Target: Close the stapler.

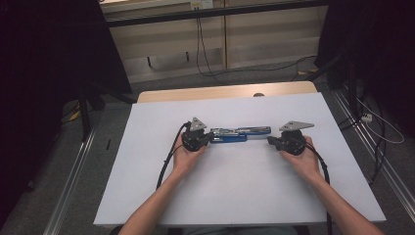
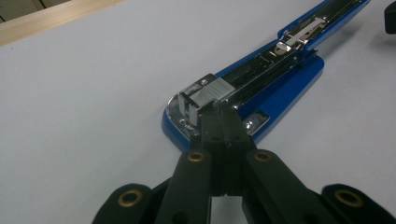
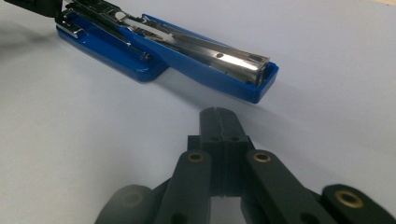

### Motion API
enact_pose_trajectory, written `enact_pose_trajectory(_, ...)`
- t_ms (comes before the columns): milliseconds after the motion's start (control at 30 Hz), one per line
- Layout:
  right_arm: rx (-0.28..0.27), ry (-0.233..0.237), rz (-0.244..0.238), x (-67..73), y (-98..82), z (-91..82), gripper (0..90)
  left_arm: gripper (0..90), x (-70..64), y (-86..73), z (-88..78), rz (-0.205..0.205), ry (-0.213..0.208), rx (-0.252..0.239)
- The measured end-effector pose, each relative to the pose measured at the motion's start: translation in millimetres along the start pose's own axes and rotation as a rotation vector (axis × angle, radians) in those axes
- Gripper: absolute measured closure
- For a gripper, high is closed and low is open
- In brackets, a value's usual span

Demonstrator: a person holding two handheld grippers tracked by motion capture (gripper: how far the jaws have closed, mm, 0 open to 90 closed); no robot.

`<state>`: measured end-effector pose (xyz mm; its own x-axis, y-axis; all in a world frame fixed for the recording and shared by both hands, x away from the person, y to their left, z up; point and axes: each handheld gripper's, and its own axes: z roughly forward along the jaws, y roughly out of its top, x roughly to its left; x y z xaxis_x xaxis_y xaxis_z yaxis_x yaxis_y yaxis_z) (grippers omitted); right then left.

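While both tools are kept fully closed with nothing gripped between their jaws, a blue stapler (image 1: pixel 238 133) is seen lying swung open flat on the white desk (image 1: pixel 235 196). The left tool (image 2: pixel 223 122) is set with its closed tip against the stapler's metal front end, beside the block of staples (image 2: pixel 205 95) that sits at the head of the magazine; whether the tip actually presses on the metal cannot be told. The right tool (image 3: pixel 219 116) is held just short of the stapler's far blue end, near it but apart from it, with bare desk between.

From the high view, the left tool (image 1: pixel 208 138) and the right tool (image 1: pixel 270 141) are placed at opposite ends of the stapler, which lies lengthwise between them near the middle of the desk.

As a judgement, the opening of the stapler is taken as done and staples appear to be already in the channel. What seems left is the seating of the staples, then the folding of the top arm back over the base.
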<state>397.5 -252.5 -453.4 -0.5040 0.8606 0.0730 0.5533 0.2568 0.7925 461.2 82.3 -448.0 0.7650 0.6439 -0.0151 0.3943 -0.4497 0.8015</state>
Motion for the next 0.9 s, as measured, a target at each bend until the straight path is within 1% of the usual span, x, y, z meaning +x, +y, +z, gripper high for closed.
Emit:
enact_pose_trajectory(100,0.008,-0.006,0.000,-1.1,0.0,-0.5,90.0,90.0,1.5,0.2,-0.9,0.009,0.000,0.008)
enact_pose_trajectory(133,0.012,-0.009,0.000,-1.6,-0.2,-0.7,90.0,90.0,0.6,-0.1,-0.5,0.000,-0.005,0.005)
enact_pose_trajectory(233,0.026,-0.013,0.008,-2.7,-0.2,0.3,90.0,90.0,0.0,0.0,-0.4,-0.001,-0.003,0.007)
enact_pose_trajectory(300,0.034,-0.004,0.016,-3.3,1.0,1.6,90.0,90.0,0.1,0.0,-0.4,-0.002,-0.004,0.008)
enact_pose_trajectory(400,0.044,-0.001,0.007,-3.8,5.3,3.9,90.0,90.0,0.8,0.5,-0.4,0.004,0.006,0.009)
enact_pose_trajectory(533,0.070,0.001,-0.004,-2.9,9.5,7.8,90.0,90.0,0.5,0.0,-0.5,-0.002,0.002,0.008)
enact_pose_trajectory(600,0.080,-0.001,-0.011,-2.6,9.8,10.9,90.0,90.0,-0.5,0.0,-0.2,-0.018,0.003,0.004)
enact_pose_trajectory(633,0.090,0.001,-0.014,-2.7,9.3,12.8,90.0,90.0,0.0,0.1,-0.6,-0.006,0.003,0.010)
enact_pose_trajectory(667,0.096,-0.006,-0.011,-2.2,8.7,14.2,90.0,90.0,-0.6,0.0,-0.5,-0.013,-0.001,0.010)
enact_pose_trajectory(733,0.085,-0.005,-0.008,-2.5,8.1,15.7,90.0,90.0,-0.5,-0.1,-0.5,-0.014,-0.003,0.009)
enact_pose_trajectory(800,0.090,-0.008,-0.009,-2.2,8.8,15.8,90.0,90.0,-1.3,-0.2,-0.2,-0.016,0.004,0.002)
enact_pose_trajectory(833,0.091,-0.011,-0.011,-1.8,9.0,16.0,90.0,90.0,-0.8,0.2,-0.9,0.002,0.011,0.012)
enact_pose_trajectory(900,0.089,-0.015,-0.014,-1.5,9.1,16.8,90.0,90.0,-0.9,0.2,-0.9,0.002,0.012,0.011)
